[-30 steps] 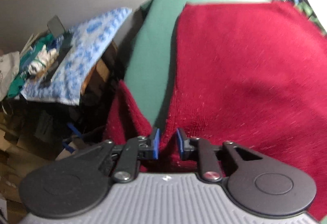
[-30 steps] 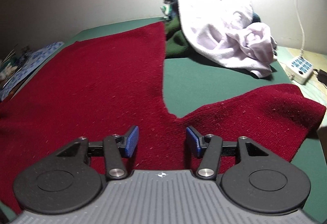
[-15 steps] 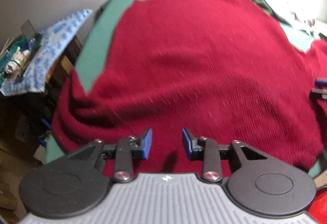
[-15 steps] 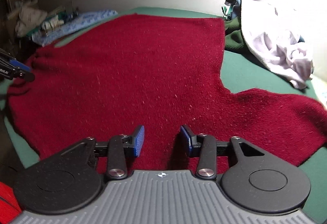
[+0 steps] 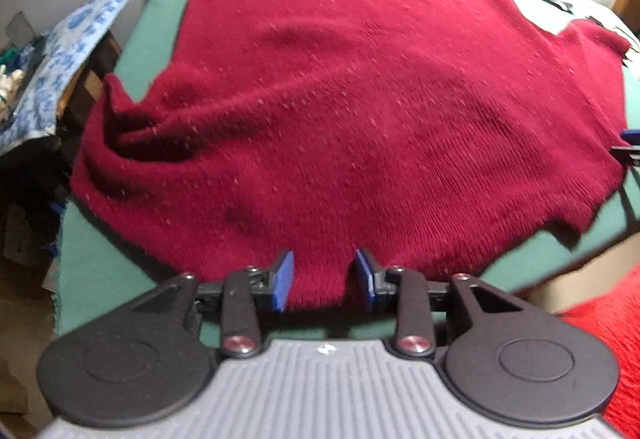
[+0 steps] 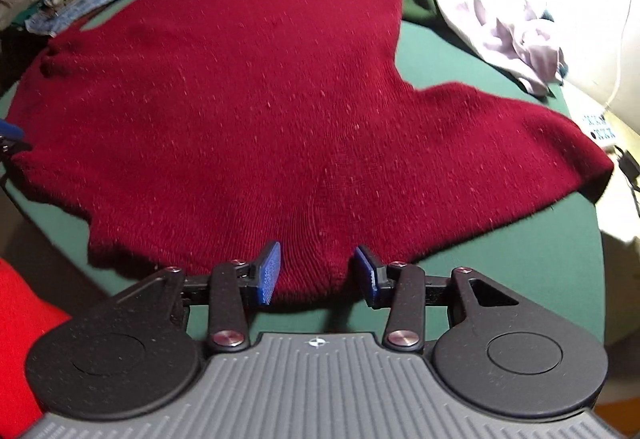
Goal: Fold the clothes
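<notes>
Just ahead of my left hand-held gripper (image 5: pixel 323 285) and my right hand-held gripper (image 6: pixel 316 273), the dark red sweater (image 5: pixel 360 99) is lying spread across the green bench (image 5: pixel 132 51), its near hem sitting between each pair of blue pads, which are standing parted and not pinching the knit. I am judging that closing from here could catch only the top layer, since the hem edge is barely inside the jaws. The bunched sleeve (image 5: pixel 120 131) beyond my left side is hanging near the bench edge and could drag the fold crooked.
</notes>
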`<state>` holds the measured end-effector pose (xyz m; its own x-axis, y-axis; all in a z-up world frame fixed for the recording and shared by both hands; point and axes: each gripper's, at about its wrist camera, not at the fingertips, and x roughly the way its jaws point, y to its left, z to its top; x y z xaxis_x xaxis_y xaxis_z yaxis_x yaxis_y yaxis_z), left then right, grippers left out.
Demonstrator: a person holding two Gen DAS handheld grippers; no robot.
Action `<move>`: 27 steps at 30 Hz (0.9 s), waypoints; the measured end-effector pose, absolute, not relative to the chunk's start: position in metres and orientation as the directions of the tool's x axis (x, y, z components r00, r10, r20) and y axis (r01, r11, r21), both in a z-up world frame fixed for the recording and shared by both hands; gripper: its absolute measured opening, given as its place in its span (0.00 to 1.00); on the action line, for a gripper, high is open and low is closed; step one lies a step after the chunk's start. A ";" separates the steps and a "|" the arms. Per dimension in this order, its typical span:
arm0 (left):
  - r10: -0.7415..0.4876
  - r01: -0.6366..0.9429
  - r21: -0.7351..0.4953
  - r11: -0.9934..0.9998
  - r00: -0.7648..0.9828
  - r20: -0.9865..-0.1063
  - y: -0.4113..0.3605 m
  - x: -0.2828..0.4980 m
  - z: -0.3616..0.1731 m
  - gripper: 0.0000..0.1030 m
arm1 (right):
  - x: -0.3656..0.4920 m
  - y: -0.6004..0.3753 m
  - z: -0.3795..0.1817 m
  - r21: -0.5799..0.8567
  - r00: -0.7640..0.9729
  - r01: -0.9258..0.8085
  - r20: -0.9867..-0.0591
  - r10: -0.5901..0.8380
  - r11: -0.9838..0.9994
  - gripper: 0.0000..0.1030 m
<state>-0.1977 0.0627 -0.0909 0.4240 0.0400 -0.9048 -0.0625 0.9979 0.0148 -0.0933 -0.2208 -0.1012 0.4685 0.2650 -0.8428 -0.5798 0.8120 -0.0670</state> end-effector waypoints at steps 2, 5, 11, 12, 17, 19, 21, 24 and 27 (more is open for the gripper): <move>0.019 -0.049 -0.002 0.999 0.420 -0.907 0.069 -0.195 -0.086 0.33 | -0.089 -0.214 -0.097 -0.089 0.473 -0.559 -0.851 0.228 0.825 0.41; 0.008 -0.055 -0.024 0.998 0.515 -0.857 0.082 -0.184 -0.070 0.37 | -0.085 -0.202 -0.083 -0.046 0.554 -0.513 -0.781 0.289 0.857 0.39; 0.054 -0.080 0.012 0.997 0.542 -0.839 0.097 -0.138 -0.088 0.42 | -0.082 -0.148 -0.096 -0.043 0.575 -0.561 -0.738 0.352 0.827 0.34; 0.062 -0.087 0.018 0.996 0.530 -0.845 0.099 -0.134 -0.095 0.42 | -0.083 -0.141 -0.099 -0.051 0.575 -0.567 -0.740 0.350 0.822 0.34; 0.052 -0.068 0.019 0.997 0.522 -0.851 0.103 -0.143 -0.099 0.50 | -0.088 -0.134 -0.109 -0.055 0.537 -0.543 -0.790 0.297 0.838 0.35; 0.052 -0.041 0.037 0.998 0.500 -0.864 0.101 -0.153 -0.098 0.52 | -0.092 -0.136 -0.103 -0.046 0.514 -0.527 -0.812 0.276 0.848 0.37; 0.054 -0.012 0.055 0.998 0.481 -0.875 0.099 -0.163 -0.095 0.55 | -0.097 -0.141 -0.102 -0.037 0.484 -0.529 -0.834 0.265 0.848 0.38; 0.060 0.001 0.068 0.998 0.467 -0.882 0.099 -0.164 -0.092 0.60 | -0.099 -0.144 -0.103 -0.035 0.465 -0.534 -0.847 0.258 0.845 0.38; 0.056 -0.039 0.043 0.998 0.485 -0.873 0.103 -0.155 -0.082 0.57 | -0.091 -0.145 -0.102 -0.048 0.509 -0.510 -0.822 0.256 0.859 0.38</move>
<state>-0.1549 0.1027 -0.0823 0.4849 0.0561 -0.8727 -0.0390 0.9983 0.0425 -0.0910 -0.1454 -0.1020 0.5090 0.2560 -0.8218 -0.5095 0.8591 -0.0479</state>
